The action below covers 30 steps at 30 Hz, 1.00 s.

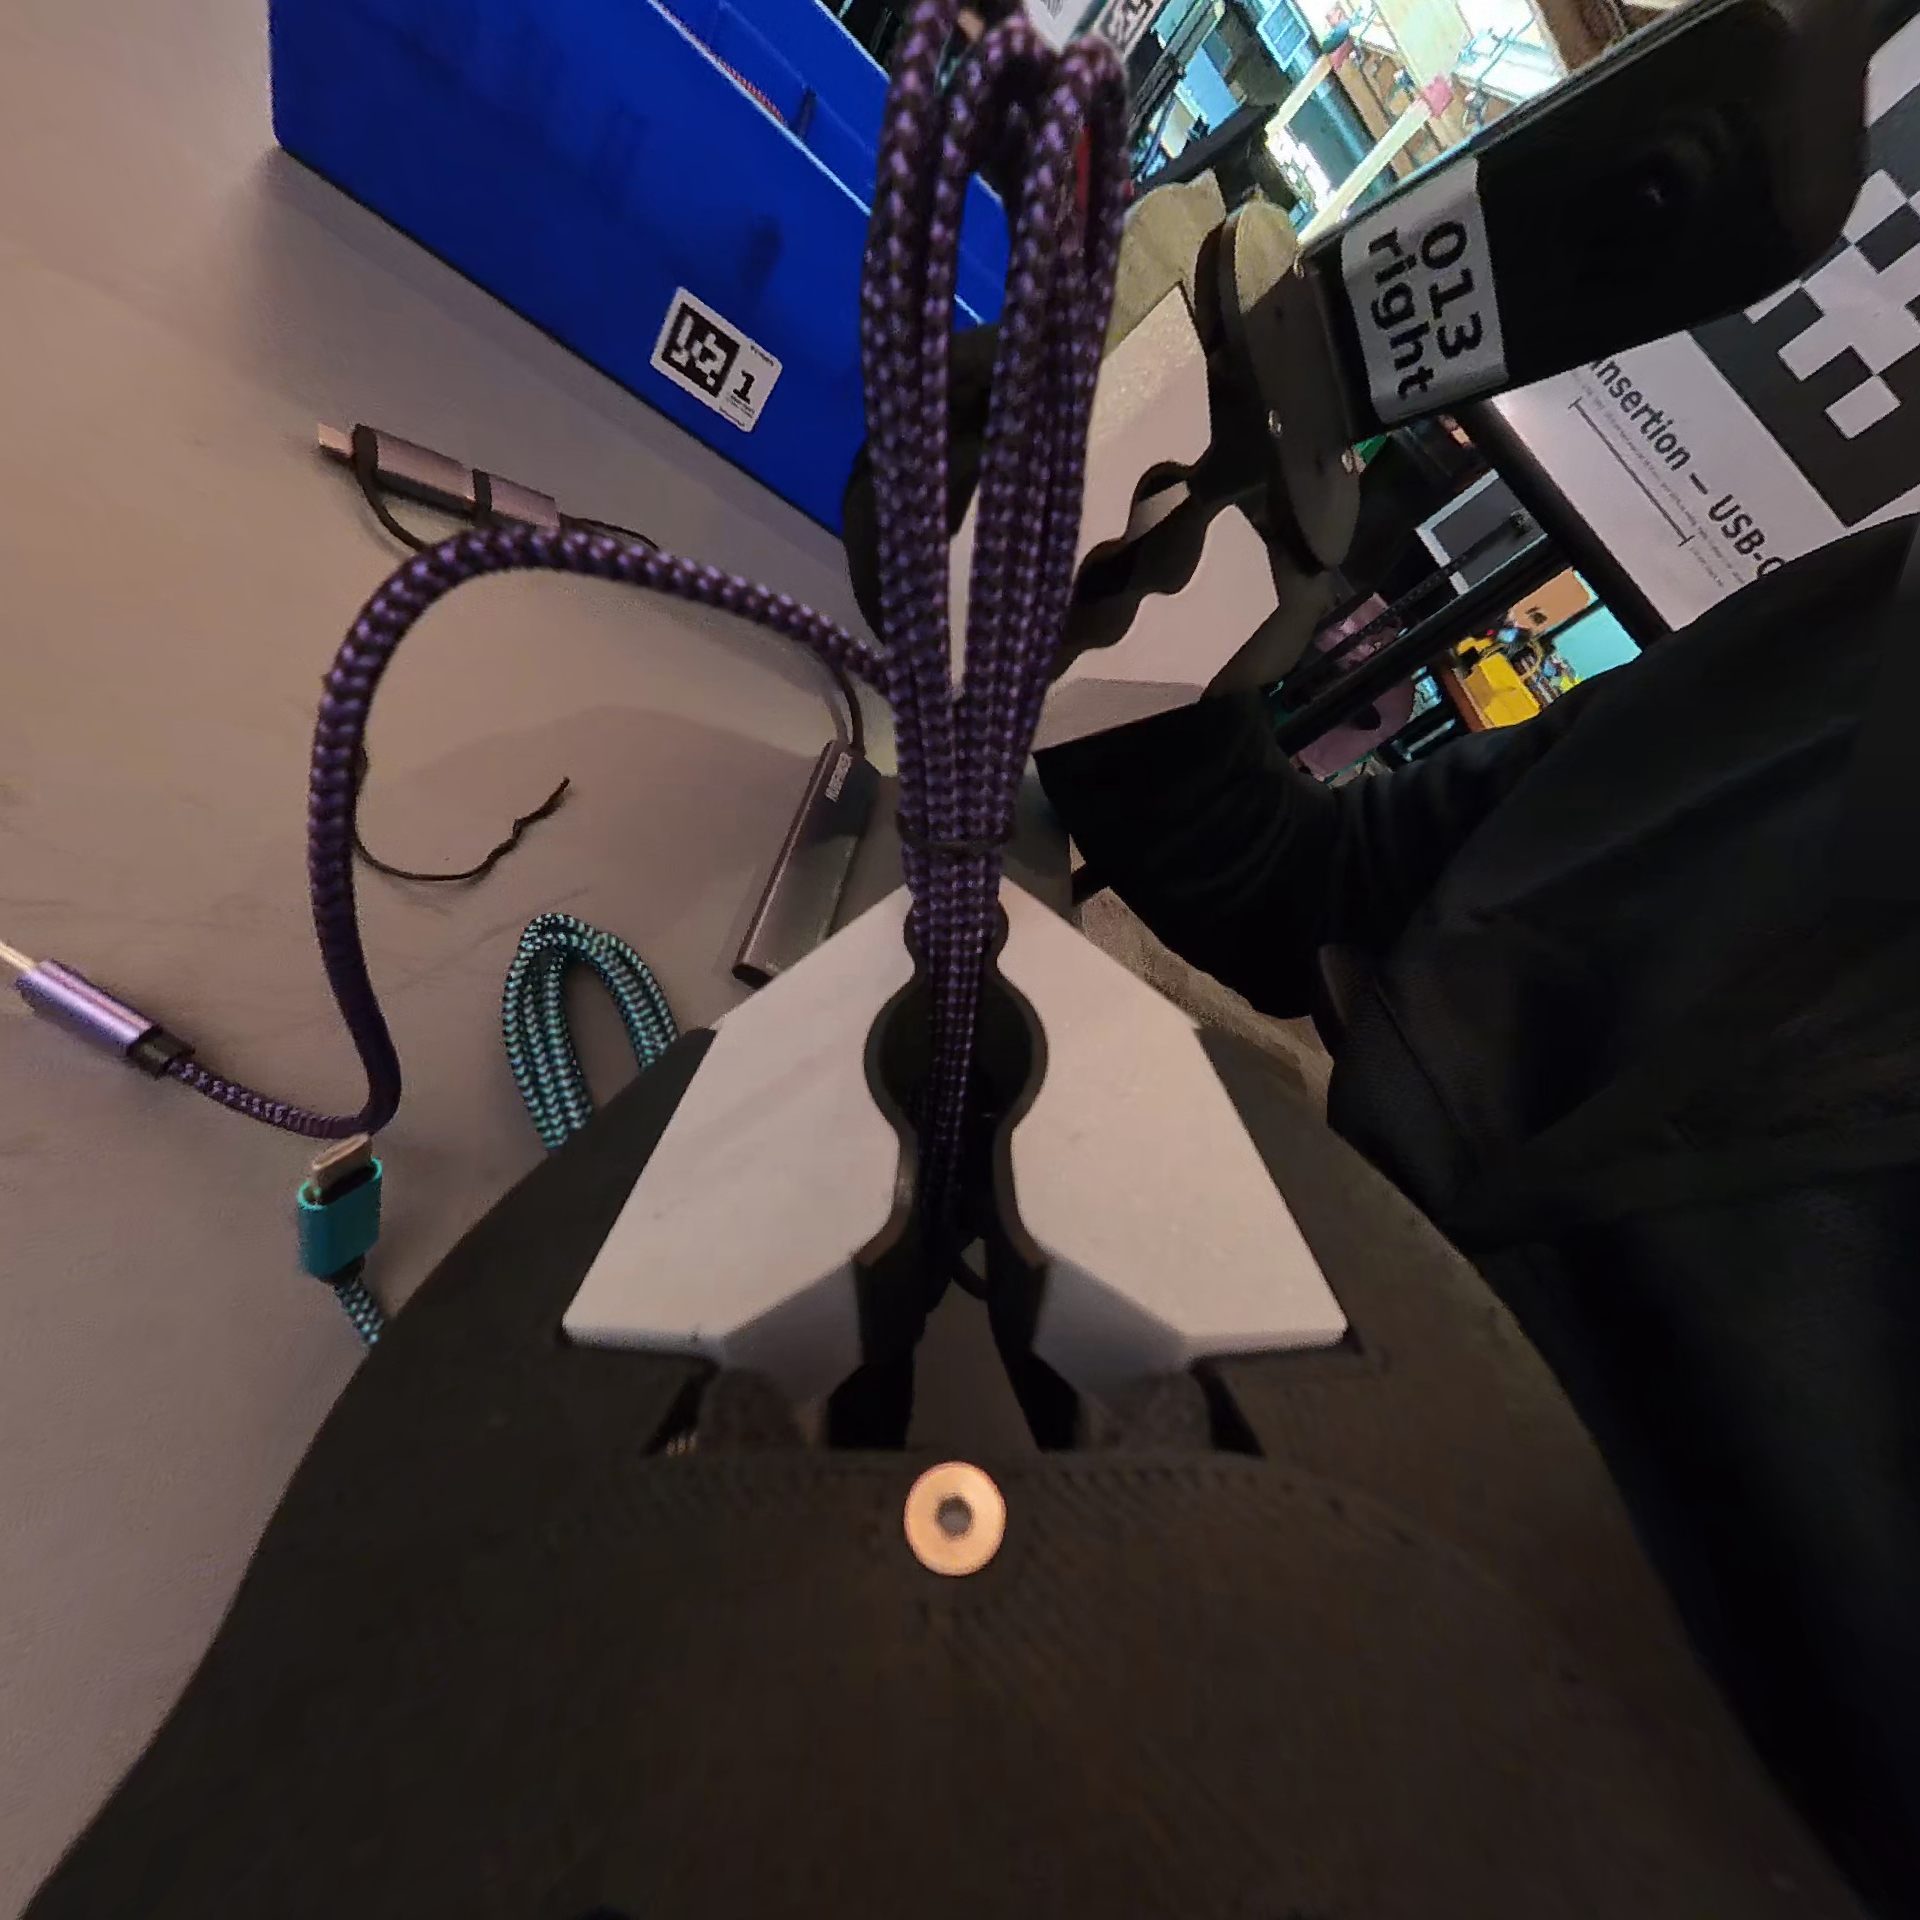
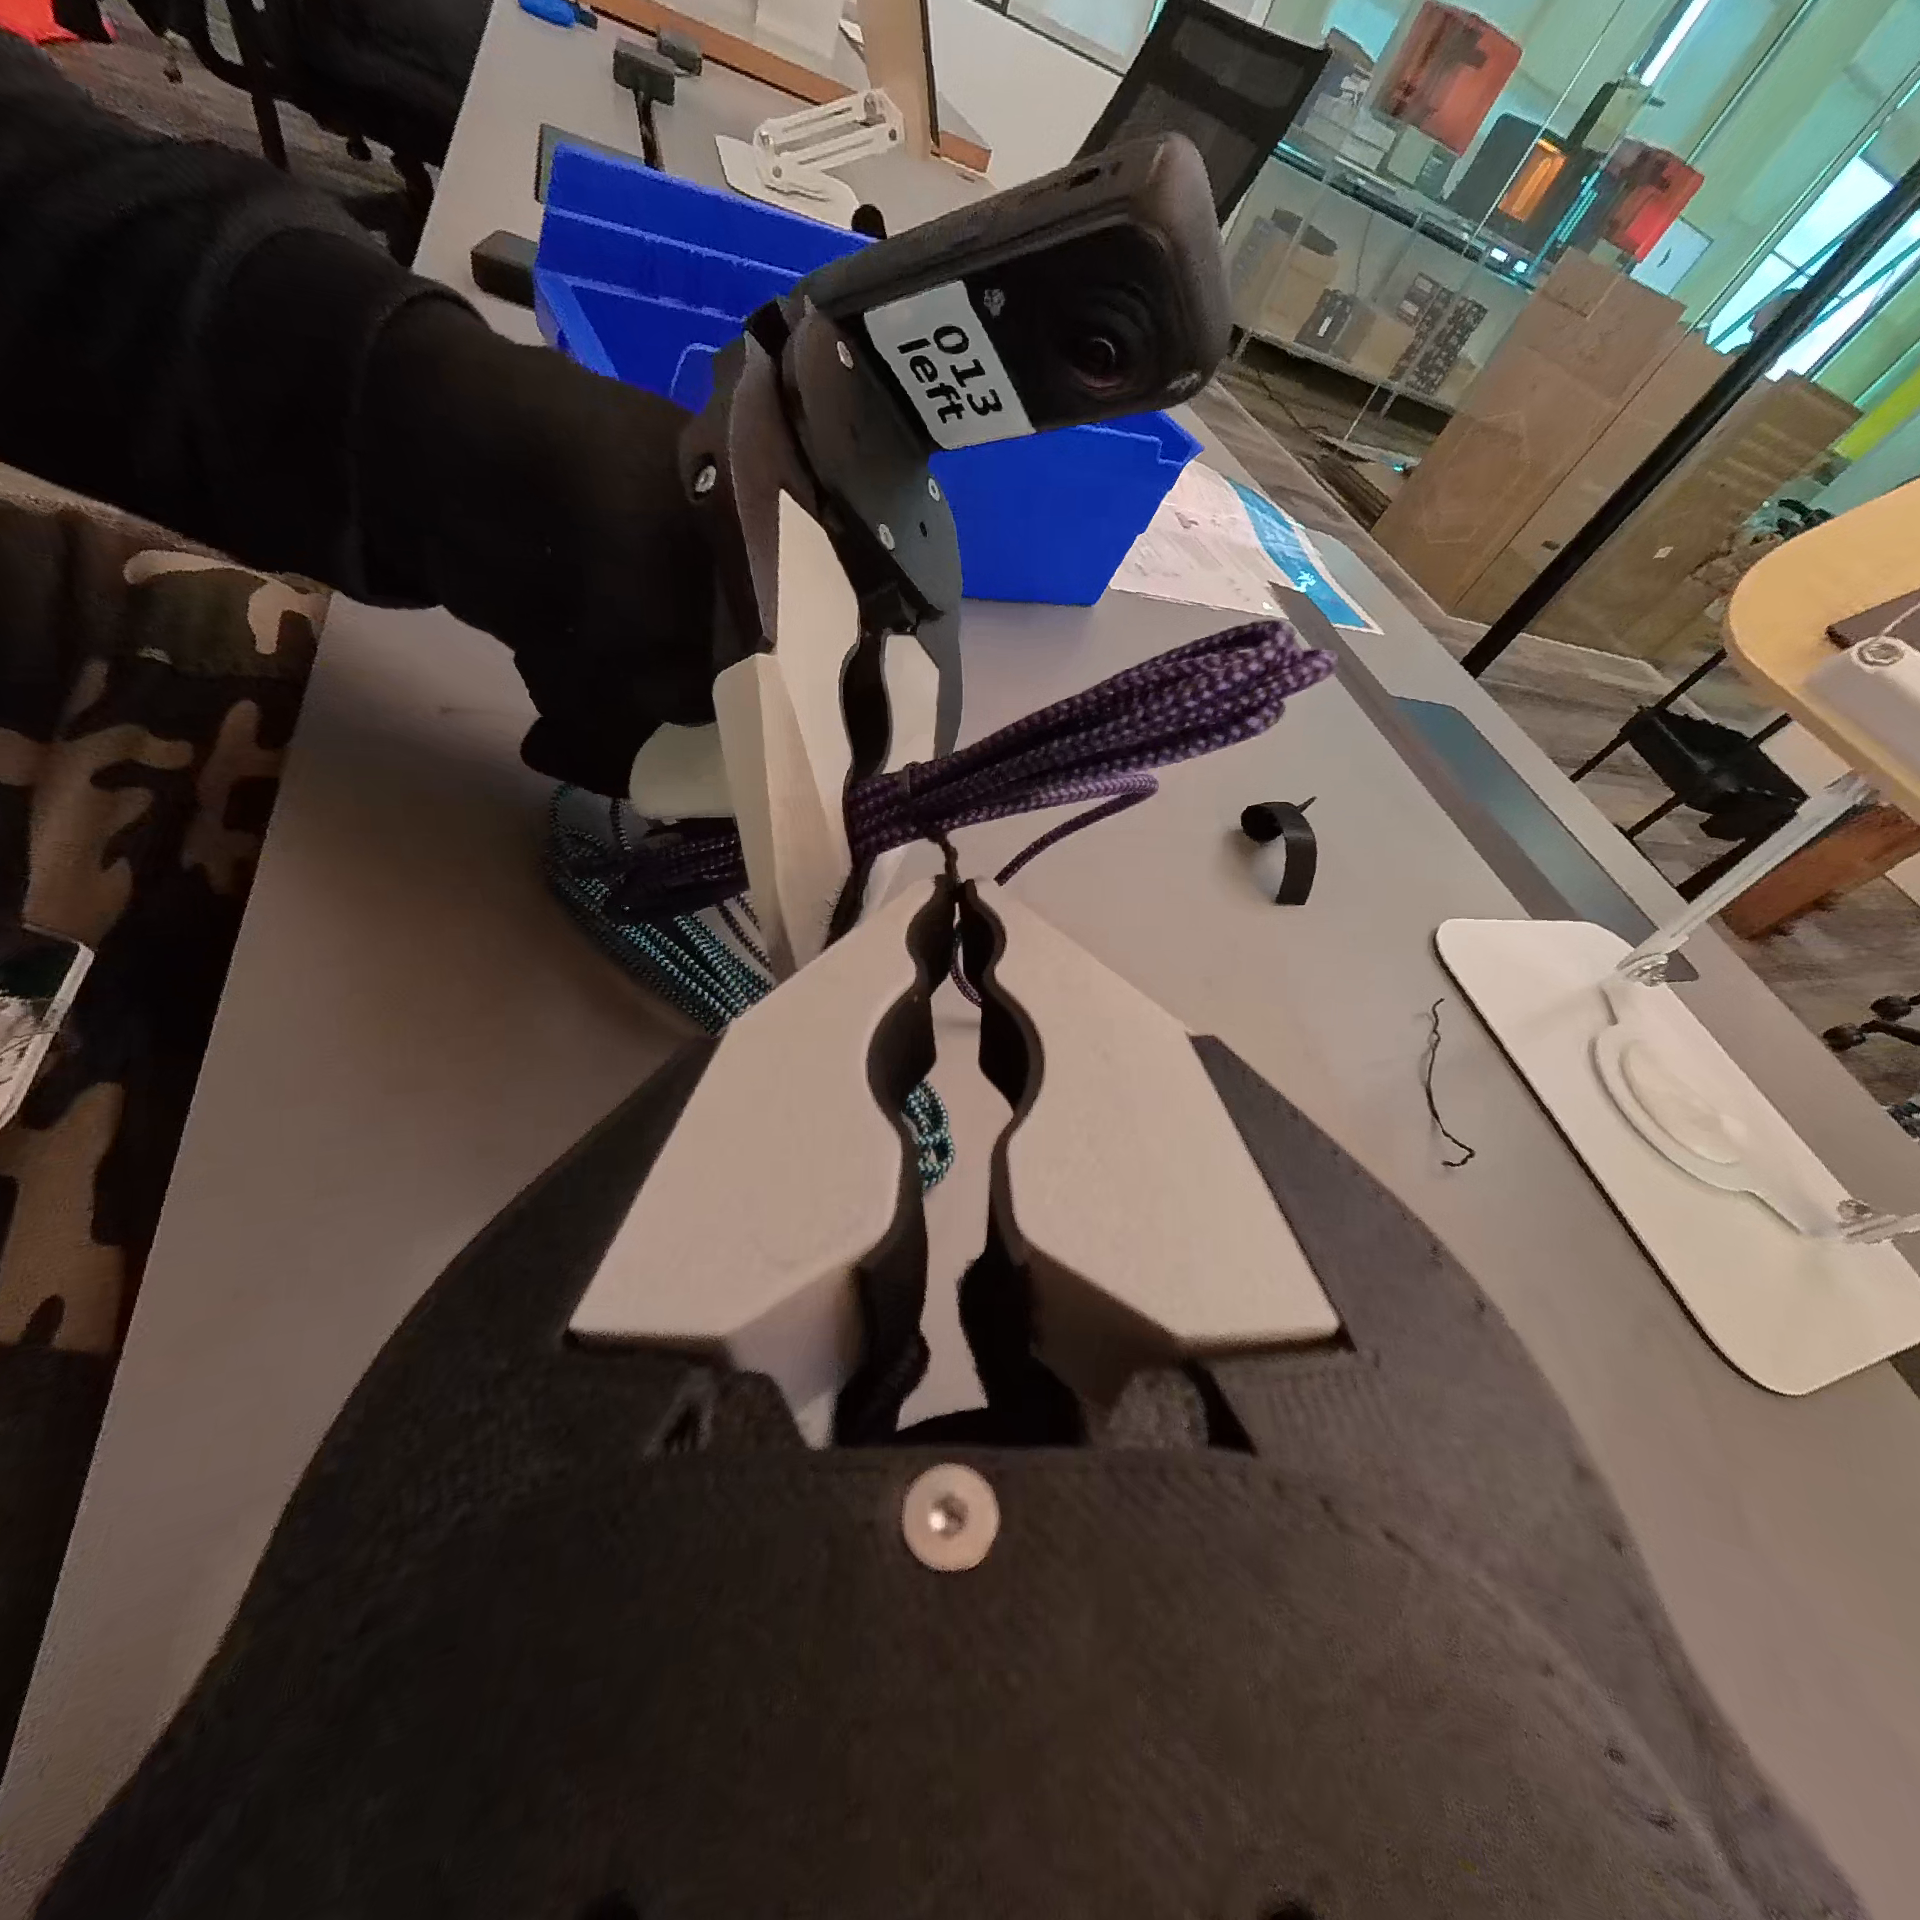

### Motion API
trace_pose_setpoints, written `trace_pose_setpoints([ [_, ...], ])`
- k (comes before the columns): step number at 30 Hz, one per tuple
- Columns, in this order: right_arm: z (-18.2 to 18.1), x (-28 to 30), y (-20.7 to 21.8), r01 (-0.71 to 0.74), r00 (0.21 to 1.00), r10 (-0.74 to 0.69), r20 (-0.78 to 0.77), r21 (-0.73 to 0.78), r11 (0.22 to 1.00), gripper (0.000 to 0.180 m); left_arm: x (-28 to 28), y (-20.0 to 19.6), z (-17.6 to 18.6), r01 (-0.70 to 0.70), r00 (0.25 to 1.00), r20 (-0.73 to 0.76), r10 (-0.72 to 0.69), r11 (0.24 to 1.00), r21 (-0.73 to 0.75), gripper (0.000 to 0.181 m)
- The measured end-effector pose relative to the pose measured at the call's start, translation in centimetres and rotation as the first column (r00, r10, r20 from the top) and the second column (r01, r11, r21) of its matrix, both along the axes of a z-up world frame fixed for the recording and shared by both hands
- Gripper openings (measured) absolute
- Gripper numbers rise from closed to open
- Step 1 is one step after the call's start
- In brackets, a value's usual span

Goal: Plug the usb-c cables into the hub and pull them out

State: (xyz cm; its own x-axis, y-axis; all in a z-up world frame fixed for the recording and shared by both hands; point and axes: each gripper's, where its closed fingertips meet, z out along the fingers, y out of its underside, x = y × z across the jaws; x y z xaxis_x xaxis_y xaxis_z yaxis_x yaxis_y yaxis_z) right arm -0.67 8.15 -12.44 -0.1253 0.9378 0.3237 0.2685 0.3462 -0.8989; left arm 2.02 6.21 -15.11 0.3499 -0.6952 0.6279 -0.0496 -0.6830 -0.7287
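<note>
My left gripper [image 1: 956, 935] is shut on a bundled purple braided cable [image 1: 966, 416] that points away from it. One loose strand loops left and down to a purple plug [image 1: 88, 1003] on the table. My right gripper [image 2: 951, 896] is shut at its tips on the thin black tie [image 2: 948, 860] around the same purple bundle [image 2: 1101, 717]. The left gripper [image 2: 847, 831] holds that bundle just beyond. The grey hub [image 1: 816, 862] lies on the table behind the left fingers, partly hidden. A teal cable coil [image 1: 571, 1029] and its teal plug [image 1: 338, 1216] lie at the left.
A blue bin [image 1: 623, 208] stands at the back of the grey table [image 1: 156, 623]. A second grey adapter [image 1: 447, 473] lies near it. A loose black tie [image 1: 468, 847], a black strap [image 2: 1283, 831] and a white base plate [image 2: 1662, 1195] lie on the table. A person's black sleeve [image 2: 312, 416] is at the left. Only a small space, under 4 cm, lies between the two pairs of fingers.
</note>
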Motion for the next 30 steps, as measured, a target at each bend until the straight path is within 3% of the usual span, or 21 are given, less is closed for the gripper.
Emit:
trace_pose_setpoints([
  [10,0.9,-0.2,-0.4,0.031,0.999,-0.030,-0.012,0.064,0.997,0.000,-1.0,1.5,-0.3,-0.115,0.993,-0.001,0.115,0.993,-0.018,0.000],
  [12,3.1,0.1,-1.7,-0.050,0.991,0.046,-0.126,-0.025,0.998,0.000,-3.1,3.0,-0.9,-0.231,0.973,-0.018,0.231,0.972,-0.042,0.000],
  [14,3.1,0.5,0.2,0.048,0.993,-0.054,-0.101,-0.055,0.997,0.000,-5.0,3.5,-0.4,-0.289,0.957,0.006,0.290,0.957,-0.036,0.000],
  [15,2.2,0.5,1.3,0.097,0.994,-0.100,-0.055,-0.049,0.994,0.000,-4.6,3.0,-0.3,-0.260,0.965,-0.023,0.260,0.965,-0.010,0.000],
  [18,1.4,-0.2,1.4,0.057,0.995,-0.073,-0.066,-0.226,0.973,0.000,-2.1,1.3,1.1,-0.149,0.989,0.001,0.149,0.988,0.049,0.000],
  [20,1.0,-0.8,1.4,0.059,0.995,-0.079,-0.055,-0.302,0.952,0.000,-2.0,1.4,1.3,-0.147,0.989,0.017,0.146,0.987,0.060,0.000],
  [22,1.5,-1.4,1.0,0.021,0.993,-0.063,-0.096,-0.389,0.921,0.017,-2.1,1.3,1.6,-0.132,0.990,0.061,0.129,0.990,0.048,0.000],
  [26,1.1,-1.9,0.0,-0.036,0.995,-0.015,-0.096,-0.506,0.862,0.016,-1.9,0.7,1.9,-0.118,0.991,0.075,0.111,0.989,0.086,0.000],
  [30,1.5,-2.2,-0.9,-0.079,0.993,0.016,-0.120,-0.541,0.837,0.004,-2.0,0.6,1.8,-0.128,0.991,0.053,0.122,0.984,0.121,0.000],
])
